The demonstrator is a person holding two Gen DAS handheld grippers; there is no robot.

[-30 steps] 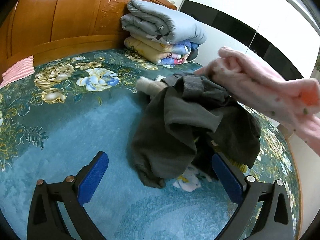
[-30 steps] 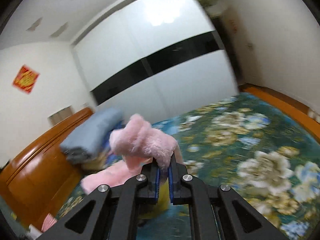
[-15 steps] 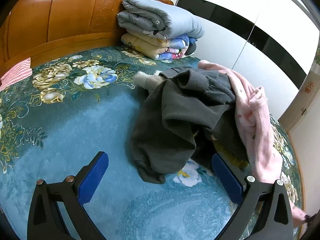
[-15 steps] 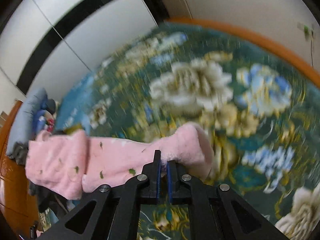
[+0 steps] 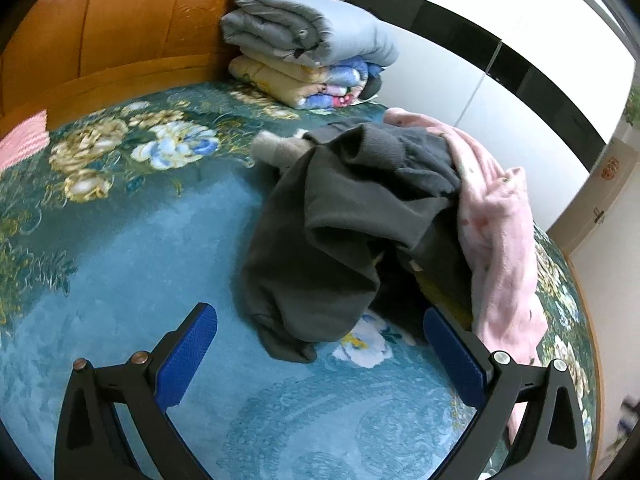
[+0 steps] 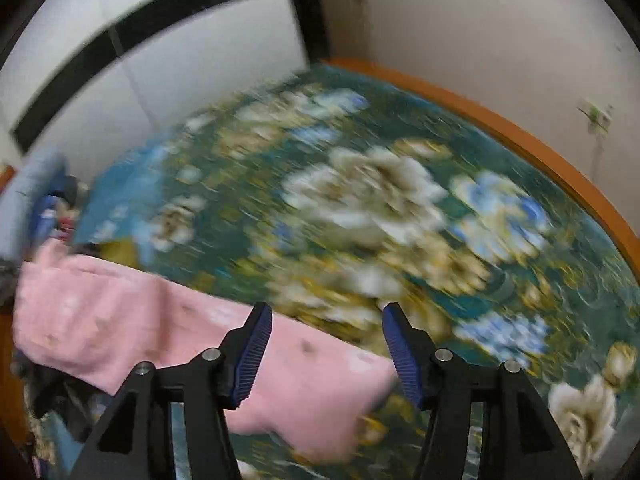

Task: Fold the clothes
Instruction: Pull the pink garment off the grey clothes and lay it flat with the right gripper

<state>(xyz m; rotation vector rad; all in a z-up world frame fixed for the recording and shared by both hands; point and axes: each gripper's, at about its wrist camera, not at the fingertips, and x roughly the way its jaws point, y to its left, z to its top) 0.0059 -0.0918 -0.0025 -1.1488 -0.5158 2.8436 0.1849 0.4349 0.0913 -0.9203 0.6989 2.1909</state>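
A dark grey garment (image 5: pixel 340 232) lies crumpled in a heap on the teal flowered bedspread (image 5: pixel 120 248). A fluffy pink garment (image 5: pixel 496 236) drapes over the heap's right side and trails toward me. My left gripper (image 5: pixel 320 356) is open and empty, low over the bedspread just in front of the heap. In the right wrist view the pink garment (image 6: pixel 120 320) lies stretched across the bed below my right gripper (image 6: pixel 326 352), which is open and holds nothing.
A stack of folded quilts (image 5: pixel 308 52) sits against the wooden headboard (image 5: pixel 120 32). A pale furry item (image 5: pixel 276 148) pokes out behind the heap. White wardrobe doors (image 5: pixel 500 92) stand beyond the bed. The bed's wooden edge (image 6: pixel 520 140) runs along the right wall.
My right gripper swung the pink garment down from the air onto the heap and bed, then opened and let it go. My left gripper stayed open and hardly moved.
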